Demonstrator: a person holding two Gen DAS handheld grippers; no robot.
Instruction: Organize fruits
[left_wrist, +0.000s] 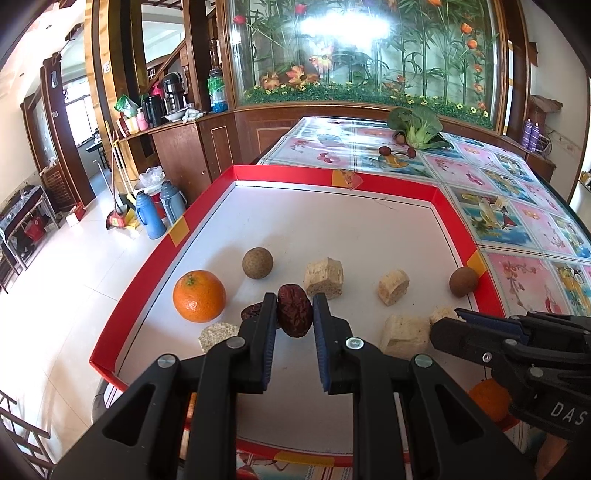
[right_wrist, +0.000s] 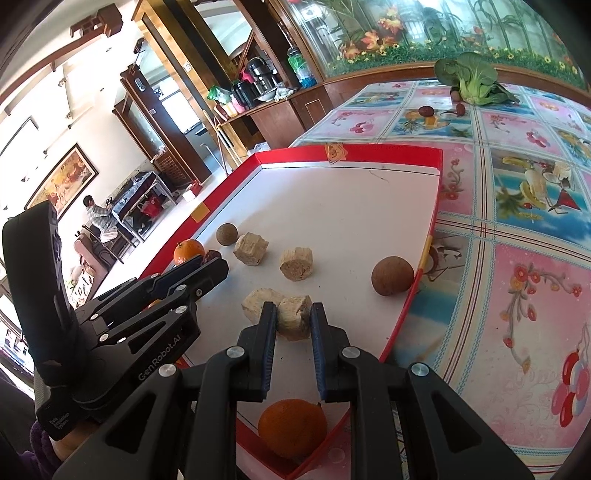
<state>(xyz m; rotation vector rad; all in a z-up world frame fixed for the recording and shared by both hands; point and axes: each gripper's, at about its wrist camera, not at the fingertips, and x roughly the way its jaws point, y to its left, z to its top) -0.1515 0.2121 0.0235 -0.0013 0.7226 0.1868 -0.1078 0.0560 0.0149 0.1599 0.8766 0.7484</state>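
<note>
Left wrist view: left tongs (left_wrist: 294, 308) clamped on dried red date (left_wrist: 294, 309), frame centre, above red-rimmed tray (left_wrist: 334, 179). Orange (left_wrist: 199, 301) lower left of date, brown ball (left_wrist: 258, 262) above it. Right tongs (left_wrist: 448, 326) at right edge.

Right wrist view: right tongs (right_wrist: 293, 317) gripping beige chunk (right_wrist: 294, 322), lower centre, over tray. Second orange (right_wrist: 291, 427) at bottom. Counter's floral cloth (right_wrist: 517, 236) right; greens (right_wrist: 472, 79) upper right.
</note>
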